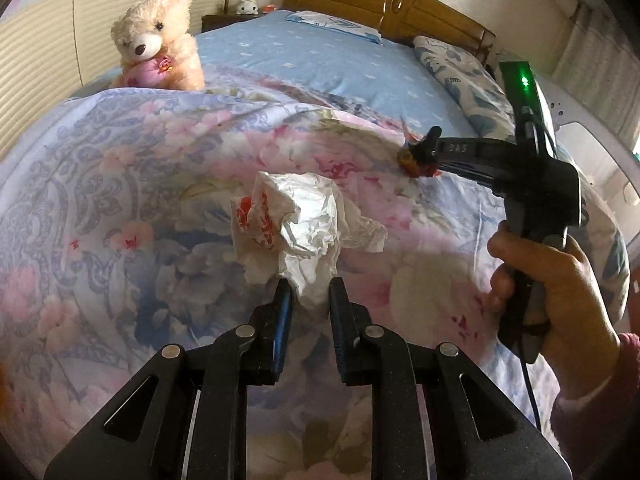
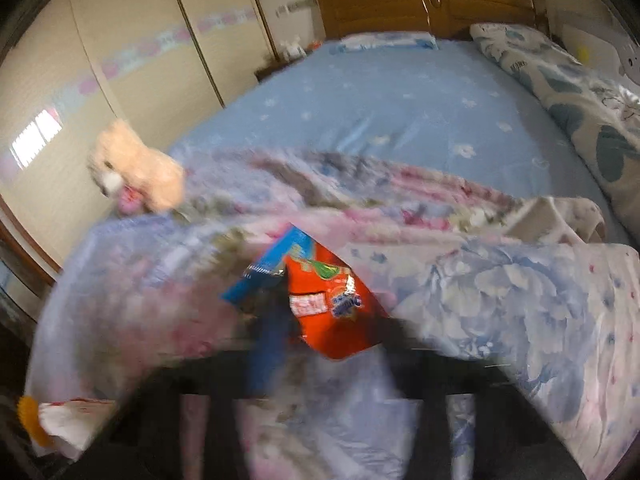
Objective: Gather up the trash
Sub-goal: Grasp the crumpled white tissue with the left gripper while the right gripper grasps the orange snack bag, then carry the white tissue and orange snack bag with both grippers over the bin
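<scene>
A crumpled white plastic bag (image 1: 304, 216) with red print lies on the floral quilt (image 1: 120, 184). My left gripper (image 1: 312, 286) is shut on its lower end, which is pinched between the two black fingers. To the right, a hand (image 1: 560, 292) holds my right gripper (image 1: 420, 152), whose tips are shut on a small orange-red snack wrapper (image 1: 405, 159) just over the quilt. The right wrist view is blurred. In it the same orange-red and blue wrapper (image 2: 332, 296) sits between the dark fingers of the right gripper (image 2: 328, 332).
A cream teddy bear (image 1: 156, 44) sits at the quilt's far left edge. Beyond the quilt is a blue sheet (image 1: 320, 64), a leaf-print pillow (image 1: 452, 68) at the right and a wooden headboard (image 1: 380, 4). A wardrobe (image 1: 48, 76) runs along the left.
</scene>
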Motion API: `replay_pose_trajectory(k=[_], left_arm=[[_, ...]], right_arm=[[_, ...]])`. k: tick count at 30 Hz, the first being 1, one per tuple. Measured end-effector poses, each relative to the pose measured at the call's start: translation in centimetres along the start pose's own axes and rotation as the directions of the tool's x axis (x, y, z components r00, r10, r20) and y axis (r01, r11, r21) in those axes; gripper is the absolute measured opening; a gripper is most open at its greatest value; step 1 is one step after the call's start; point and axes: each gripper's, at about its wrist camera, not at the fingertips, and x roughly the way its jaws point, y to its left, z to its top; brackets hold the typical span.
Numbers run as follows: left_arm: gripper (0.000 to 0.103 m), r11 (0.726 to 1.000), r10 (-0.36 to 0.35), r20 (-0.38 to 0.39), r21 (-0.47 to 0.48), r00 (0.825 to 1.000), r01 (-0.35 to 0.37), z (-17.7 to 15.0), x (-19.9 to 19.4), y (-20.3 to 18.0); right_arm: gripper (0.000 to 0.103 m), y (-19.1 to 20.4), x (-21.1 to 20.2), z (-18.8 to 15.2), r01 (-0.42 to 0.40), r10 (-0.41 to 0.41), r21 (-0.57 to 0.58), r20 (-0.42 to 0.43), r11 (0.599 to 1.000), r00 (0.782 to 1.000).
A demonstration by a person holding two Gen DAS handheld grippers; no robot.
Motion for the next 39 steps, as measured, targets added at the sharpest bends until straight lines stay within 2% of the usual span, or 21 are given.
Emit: replay_pose_trajectory(k=[3,7,12,16,26,34,39], left_arm=[[0.017,1.000,-0.021,0.006,0.014,1.000,0.021,0.0,-0.3,-1.0],[0.017,0.998,-0.054,0.011,0.038,0.998,0.054,-0.1,-0.8,-2.6],[0.017,0.993,-0.089,0.002,0.082,0.996,0.089,-1.1,-1.5,-5.2],[0.017,0.984,-0.120,-0.015,0.130,0.993,0.121,-2.5,-2.4,-7.7],[0.017,0.945,-0.192,-0.050,0.260,0.980,0.198,-6.6,-4.9,-14.0],[0.017,0.907,-0.231,-0.068,0.346,0.971,0.240,-9.5,-7.1,-18.9],[0.017,0.874,-0.244,-0.084,0.413,0.966,0.257,-10.9,-8.0,-22.1]], right_arm=[[0.009,-0.7,-1.3,-0.8,-0.014,0.013,0.014,0.031,1.000,0.999],[0.008,-1.3,-4.5,-2.7,-0.056,0.053,0.037,0.065,0.998,0.996],[0.008,-2.6,-9.5,-6.4,-0.114,0.106,0.089,0.092,0.989,0.990],[0.008,-4.0,-12.5,-9.4,-0.124,0.111,0.133,0.101,0.983,0.989],[0.008,-8.3,-20.9,-17.5,-0.082,0.048,0.239,0.144,0.968,0.988],[0.008,-11.6,-26.4,-21.3,-0.039,-0.017,0.294,0.186,0.955,0.982],[0.008,-13.8,-29.3,-23.4,-0.027,-0.052,0.342,0.220,0.939,0.974]])
